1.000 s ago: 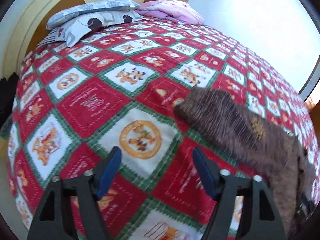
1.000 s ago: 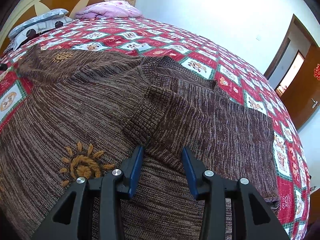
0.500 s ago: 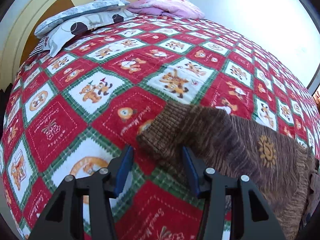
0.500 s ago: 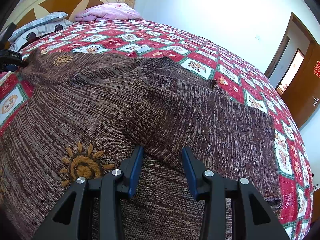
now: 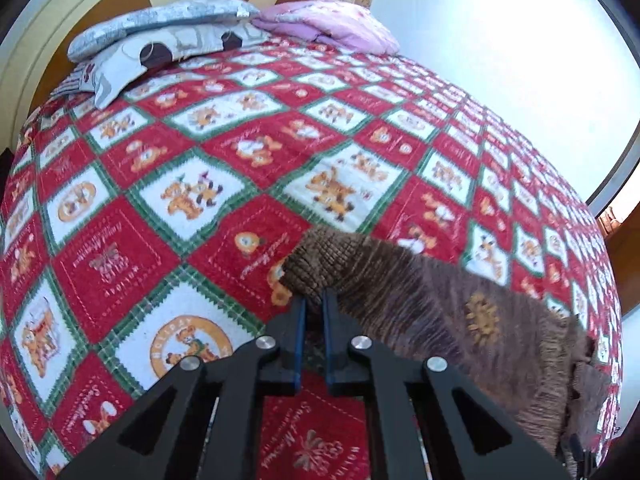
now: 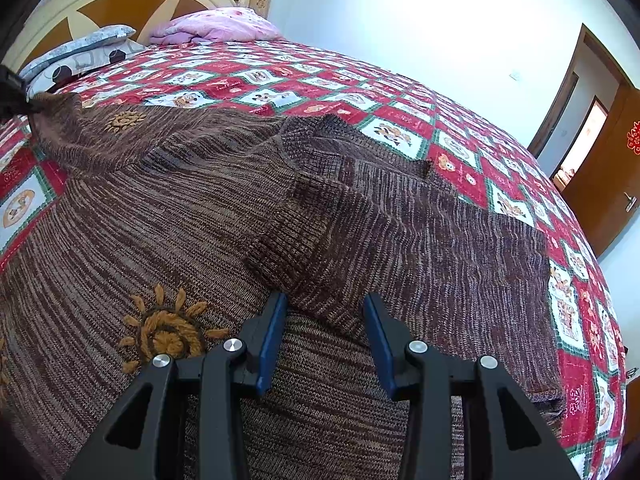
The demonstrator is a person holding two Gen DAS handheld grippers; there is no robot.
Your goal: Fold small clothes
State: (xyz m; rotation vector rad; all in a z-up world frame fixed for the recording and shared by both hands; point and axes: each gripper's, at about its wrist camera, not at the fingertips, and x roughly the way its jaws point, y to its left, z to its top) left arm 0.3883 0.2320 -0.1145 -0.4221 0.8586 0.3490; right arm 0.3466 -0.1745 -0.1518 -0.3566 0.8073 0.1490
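Note:
A brown knit sweater (image 6: 160, 220) with embroidered orange suns lies spread on the bed. My left gripper (image 5: 314, 300) is at the end of its outstretched sleeve (image 5: 440, 312), its jaws closing tight on the ribbed cuff (image 5: 320, 260), which is pinched between the blue pads. The right wrist view shows that gripper (image 6: 12, 96) at the far left edge, holding the sleeve end. The other sleeve (image 6: 380, 220) is folded across the sweater's body. My right gripper (image 6: 324, 312) stands open just over that sleeve's cuff (image 6: 288, 248), whose lower corner lies between the fingers unpinched.
The bed has a red, white and green cartoon bedspread (image 5: 160, 200). Grey patterned pillows (image 5: 160, 32) and a pink blanket (image 5: 328, 24) lie at the head, against a cream and wood headboard (image 5: 80, 0). A wooden door (image 6: 600, 160) stands beyond the bed on the right.
My left gripper moved across the bedspread to the sleeve's cuff and shut on it. The right gripper and the folded sleeve stayed still.

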